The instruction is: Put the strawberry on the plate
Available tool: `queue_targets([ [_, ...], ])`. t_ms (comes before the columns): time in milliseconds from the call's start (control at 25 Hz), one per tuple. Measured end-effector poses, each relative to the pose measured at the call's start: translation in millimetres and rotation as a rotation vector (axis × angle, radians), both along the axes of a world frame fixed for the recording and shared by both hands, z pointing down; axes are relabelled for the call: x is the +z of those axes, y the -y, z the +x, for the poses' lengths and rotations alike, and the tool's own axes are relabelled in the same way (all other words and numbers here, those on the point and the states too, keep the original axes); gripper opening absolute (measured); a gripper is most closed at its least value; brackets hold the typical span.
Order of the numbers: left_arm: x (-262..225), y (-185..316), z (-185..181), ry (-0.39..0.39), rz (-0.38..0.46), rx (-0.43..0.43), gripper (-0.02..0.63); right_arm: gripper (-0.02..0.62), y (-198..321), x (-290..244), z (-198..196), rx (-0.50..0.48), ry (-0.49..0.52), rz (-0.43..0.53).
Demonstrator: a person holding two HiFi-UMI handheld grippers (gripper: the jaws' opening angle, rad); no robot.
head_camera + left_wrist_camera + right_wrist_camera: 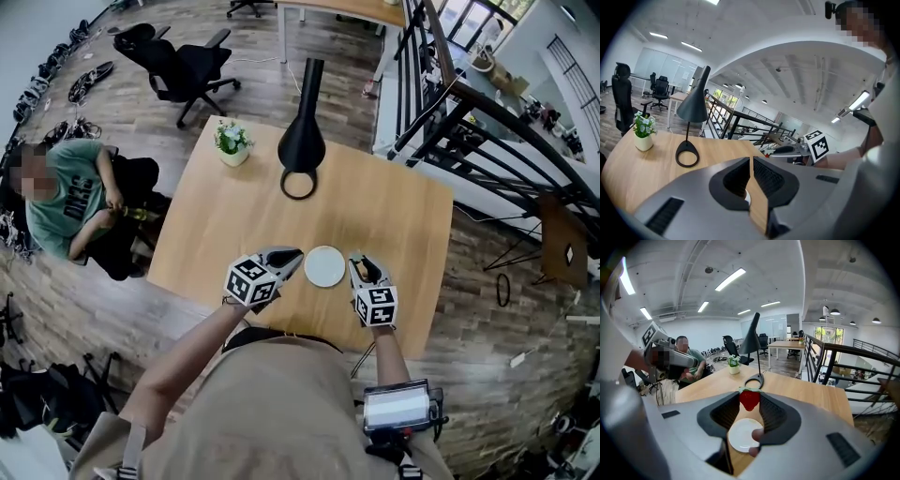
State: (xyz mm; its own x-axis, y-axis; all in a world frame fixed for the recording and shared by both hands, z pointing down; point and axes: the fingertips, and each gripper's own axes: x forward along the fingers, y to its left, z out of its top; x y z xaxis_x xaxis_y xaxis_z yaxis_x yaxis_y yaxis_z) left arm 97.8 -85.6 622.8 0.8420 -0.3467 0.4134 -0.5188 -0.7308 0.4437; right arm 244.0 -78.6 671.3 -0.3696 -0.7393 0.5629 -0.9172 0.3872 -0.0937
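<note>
Right claw (360,261) clamped on the strawberry (750,400), just beside the plate (324,266): carrying step. Left claw (294,254) pressed together, empty, on the plate's far side. Next, I'd say: centre over the plate, release.

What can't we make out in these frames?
- Head view: the strawberry is hidden by the right gripper holding it.
- Left gripper view: the plate is nearly all hidden behind the shut left gripper.
- Right gripper view: the lamp base is partly covered by the strawberry; the gap between strawberry and plate is unclear.
</note>
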Motion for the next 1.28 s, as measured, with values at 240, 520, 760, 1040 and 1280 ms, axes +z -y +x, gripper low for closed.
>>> queue_targets([
  [240,35.5,-5.3,5.1,0.027,-0.060,0.006,0.008,0.138,-0.2,81.4,-2.9,-0.046,-0.059,-0.133],
  [520,79.5,0.6,-1.6,0.028,-0.215,-0.074,0.008,0.138,-2.4,160.2,-10.6,-0.108,-0.128,-0.271],
  [760,87.3,-2.2,-17.2,0.054,-0.239,-0.109,0.008,0.138,-12.5,196.9,-22.6,-0.149,-0.183,-0.334],
  [1040,91.9,-3.8,-16.8,0.043,-0.257,-0.159,0.008,0.140,-7.2,215.9,-34.0,-0.243,-0.306,-0.377],
  [1280,97.1,-10.0,-18.3,0.051,-0.264,-0.167,0.008,0.140,-10.3,236.7,-48.2,-0.277,-0.312,-0.405],
])
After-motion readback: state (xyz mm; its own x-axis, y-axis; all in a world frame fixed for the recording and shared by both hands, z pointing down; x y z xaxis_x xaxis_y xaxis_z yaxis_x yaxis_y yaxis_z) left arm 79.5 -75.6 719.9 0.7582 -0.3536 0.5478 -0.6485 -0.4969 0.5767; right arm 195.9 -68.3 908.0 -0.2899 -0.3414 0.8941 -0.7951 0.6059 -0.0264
